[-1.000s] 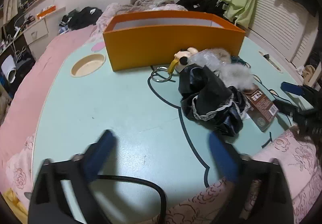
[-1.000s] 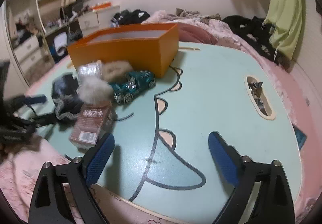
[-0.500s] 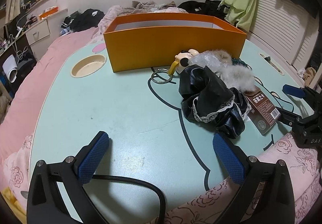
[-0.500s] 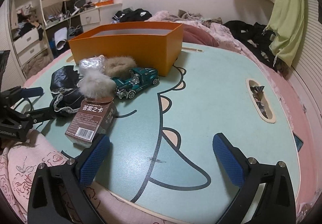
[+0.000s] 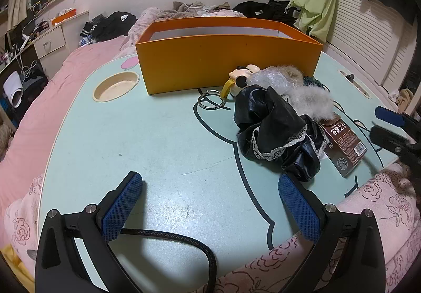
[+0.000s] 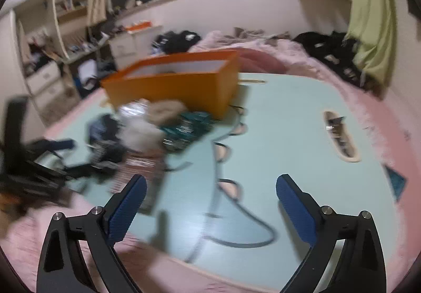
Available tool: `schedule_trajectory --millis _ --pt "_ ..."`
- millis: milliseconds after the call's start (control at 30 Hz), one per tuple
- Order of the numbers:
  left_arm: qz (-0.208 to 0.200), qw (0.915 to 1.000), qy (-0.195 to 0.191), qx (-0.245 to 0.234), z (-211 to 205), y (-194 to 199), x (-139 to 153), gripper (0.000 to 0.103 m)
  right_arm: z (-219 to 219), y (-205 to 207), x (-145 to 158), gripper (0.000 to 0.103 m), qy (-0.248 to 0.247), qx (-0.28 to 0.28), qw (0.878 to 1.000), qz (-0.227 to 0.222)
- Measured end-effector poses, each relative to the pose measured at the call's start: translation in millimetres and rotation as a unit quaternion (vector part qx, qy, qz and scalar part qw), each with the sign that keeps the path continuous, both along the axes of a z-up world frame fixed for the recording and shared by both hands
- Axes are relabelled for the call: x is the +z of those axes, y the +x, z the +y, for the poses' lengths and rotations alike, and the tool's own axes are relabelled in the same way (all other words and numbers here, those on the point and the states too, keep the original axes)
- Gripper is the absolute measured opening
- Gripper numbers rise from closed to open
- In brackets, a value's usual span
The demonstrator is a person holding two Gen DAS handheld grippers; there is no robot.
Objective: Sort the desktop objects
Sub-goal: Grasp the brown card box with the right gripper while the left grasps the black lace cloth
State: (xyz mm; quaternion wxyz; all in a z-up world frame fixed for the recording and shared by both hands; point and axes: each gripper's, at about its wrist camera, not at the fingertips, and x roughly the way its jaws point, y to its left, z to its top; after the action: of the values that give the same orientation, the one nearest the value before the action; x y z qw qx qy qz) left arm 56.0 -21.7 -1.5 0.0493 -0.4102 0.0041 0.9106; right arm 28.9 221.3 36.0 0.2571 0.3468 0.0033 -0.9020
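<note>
An orange box stands open-topped at the back of a pale green table. In front of it lies a heap: black lace-trimmed cloth, grey fur ball, plastic wrap, small plush keychain with metal ring, brown card box, green toy car. My left gripper is open over the near table edge, left of the heap. My right gripper is open, empty, above the front edge; that view is blurred.
A round cup recess sits left of the box, and a slot with clutter lies at the table's right side. Pink bedding surrounds the table. A black cable loops near my left gripper. Drawers stand behind.
The right gripper has swung and risen, blurring its view, with the heap now further left and lower in it. The left gripper's view shifted only slightly.
</note>
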Motion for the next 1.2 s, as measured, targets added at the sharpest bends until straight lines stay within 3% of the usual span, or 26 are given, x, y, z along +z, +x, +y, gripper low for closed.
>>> schedule_trajectory --millis 67,167,267,333,367,400,467,500,833,933,1200 --pt "0.0 1.0 0.0 0.0 0 0 0 0.103 -15 3 5 0.098 0.006 0.027 1.0 0.001" --pt "0.0 1.0 0.0 0.0 0 0 0 0.103 -44 9 10 0.097 0.06 0.062 0.996 0.022" --pt "0.0 1.0 0.0 0.0 0 0 0 0.103 -65 4 1 0.097 0.103 0.086 0.991 0.002" --pt "0.0 1.0 0.0 0.0 0 0 0 0.103 -72 -3 -11 0.086 0.123 0.091 0.988 -0.027" --pt "0.0 1.0 0.0 0.0 0 0 0 0.103 -73 -4 -15 0.073 0.129 0.091 0.987 -0.033" --pt "0.0 1.0 0.0 0.0 0 0 0 0.103 -73 -2 -15 0.06 0.132 0.089 0.987 -0.02" --pt "0.0 1.0 0.001 0.0 -1 1 0 0.103 -70 1 -15 0.045 0.122 0.095 0.988 -0.014" --pt "0.0 1.0 0.001 0.0 -1 1 0 0.103 -66 3 -16 0.042 0.117 0.09 0.989 -0.011" --pt "0.002 0.9999 0.0 0.012 -3 1 1 0.103 -20 9 -13 0.04 0.033 0.02 0.999 0.004" --pt "0.011 0.9996 0.005 0.024 -6 4 5 0.103 -16 8 -14 0.04 0.039 0.002 0.999 0.001" --pt "0.036 0.9986 0.039 -0.005 -1 8 26 0.103 -11 3 -14 0.04 0.044 -0.012 0.999 -0.005"
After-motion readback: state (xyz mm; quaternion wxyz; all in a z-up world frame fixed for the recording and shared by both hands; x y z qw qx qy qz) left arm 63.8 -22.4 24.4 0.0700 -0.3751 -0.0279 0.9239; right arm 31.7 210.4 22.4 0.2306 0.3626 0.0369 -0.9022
